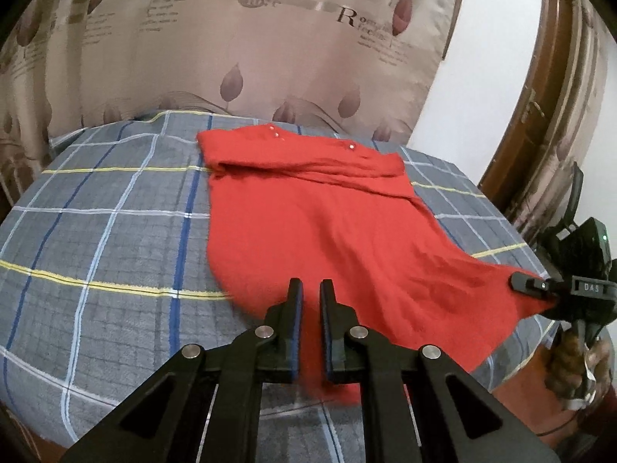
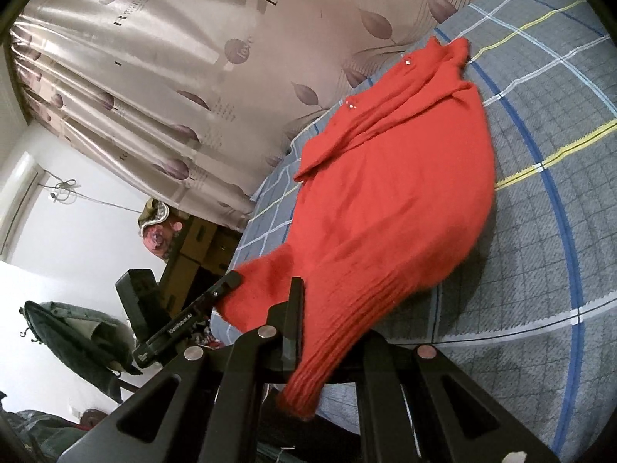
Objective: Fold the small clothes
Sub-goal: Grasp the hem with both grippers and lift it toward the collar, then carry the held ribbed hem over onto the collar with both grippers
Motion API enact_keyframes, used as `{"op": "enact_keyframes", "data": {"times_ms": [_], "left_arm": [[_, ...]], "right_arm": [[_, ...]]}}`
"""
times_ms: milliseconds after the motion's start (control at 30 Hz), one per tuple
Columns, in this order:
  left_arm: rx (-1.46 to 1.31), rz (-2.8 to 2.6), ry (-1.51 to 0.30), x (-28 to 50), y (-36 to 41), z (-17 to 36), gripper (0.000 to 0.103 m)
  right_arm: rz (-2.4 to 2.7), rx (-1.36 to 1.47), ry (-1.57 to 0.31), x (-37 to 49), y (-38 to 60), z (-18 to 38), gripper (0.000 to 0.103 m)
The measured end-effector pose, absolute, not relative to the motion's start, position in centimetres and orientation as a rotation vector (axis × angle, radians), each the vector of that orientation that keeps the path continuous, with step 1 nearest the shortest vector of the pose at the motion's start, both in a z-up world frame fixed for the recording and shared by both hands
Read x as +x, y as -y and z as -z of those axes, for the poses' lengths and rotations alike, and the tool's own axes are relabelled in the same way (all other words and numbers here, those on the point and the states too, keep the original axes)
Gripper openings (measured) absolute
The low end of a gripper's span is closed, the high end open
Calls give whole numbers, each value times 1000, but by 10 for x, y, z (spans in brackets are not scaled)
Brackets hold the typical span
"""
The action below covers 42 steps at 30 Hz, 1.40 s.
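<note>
- A red knitted sweater (image 1: pixel 308 223) lies on a bed covered by a grey plaid blanket (image 1: pixel 96 231), with a patterned curtain (image 1: pixel 231 38) behind.
- Its long axis runs away from both grippers: the collar end with small pearl studs (image 1: pixel 351 147) is far, by the curtain; the ribbed hem (image 2: pixel 339 332) is near.
- The left gripper (image 1: pixel 311 289) is nearly closed, pinching the hem's left corner.
- The right gripper (image 2: pixel 308 289) is clamped on the hem's right corner; ribbed fabric drapes over it. In the left view it is at the right edge (image 1: pixel 518 282), held by a hand (image 1: pixel 578 362).
- Both hem corners appear raised off the blanket.
- Judgement: the likely fold carries the hem straight ahead toward the collar, both hands equally placed.
</note>
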<state>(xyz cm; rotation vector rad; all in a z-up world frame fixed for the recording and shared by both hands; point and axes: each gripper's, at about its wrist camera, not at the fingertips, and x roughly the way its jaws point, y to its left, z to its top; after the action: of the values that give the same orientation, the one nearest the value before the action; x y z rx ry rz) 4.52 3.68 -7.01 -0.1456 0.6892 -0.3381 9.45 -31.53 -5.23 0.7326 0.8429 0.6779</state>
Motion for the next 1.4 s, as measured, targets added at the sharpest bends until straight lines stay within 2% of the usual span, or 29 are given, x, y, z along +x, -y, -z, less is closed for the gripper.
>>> {"op": "enact_keyframes", "data": {"times_ms": [300, 567, 600, 667, 700, 733, 900, 1100, 1267, 1367, 1400], "left_arm": [[-223, 331, -696, 59, -64, 62, 8], [-378, 470, -1000, 67, -92, 115, 10], [-412, 503, -1041, 67, -94, 123, 12], [-519, 585, -1122, 67, -98, 139, 25], [-569, 619, -1150, 67, -100, 146, 40], [-664, 684, -1178, 68, -103, 158, 48], [-854, 770, -1153, 76, -112, 173, 51], [-735, 708, -1072, 72, -105, 154, 51], [-679, 624, -1133, 74, -117, 154, 51], [-669, 669, -1175, 76, -108, 154, 58], [-656, 682, -1178, 77, -104, 152, 67]], "right_arm": [[-690, 733, -836, 103, 316, 45, 7], [-662, 761, -887, 99, 322, 64, 7], [-665, 768, -884, 99, 322, 64, 7], [-670, 772, -878, 99, 323, 62, 7], [-671, 770, -878, 99, 322, 63, 7], [-673, 771, -877, 99, 322, 64, 7], [-682, 787, -879, 98, 322, 68, 7], [-679, 792, -880, 94, 322, 68, 7], [-676, 797, -906, 98, 320, 75, 7], [-679, 806, -901, 96, 319, 74, 7], [-679, 809, -900, 95, 319, 75, 8]]}}
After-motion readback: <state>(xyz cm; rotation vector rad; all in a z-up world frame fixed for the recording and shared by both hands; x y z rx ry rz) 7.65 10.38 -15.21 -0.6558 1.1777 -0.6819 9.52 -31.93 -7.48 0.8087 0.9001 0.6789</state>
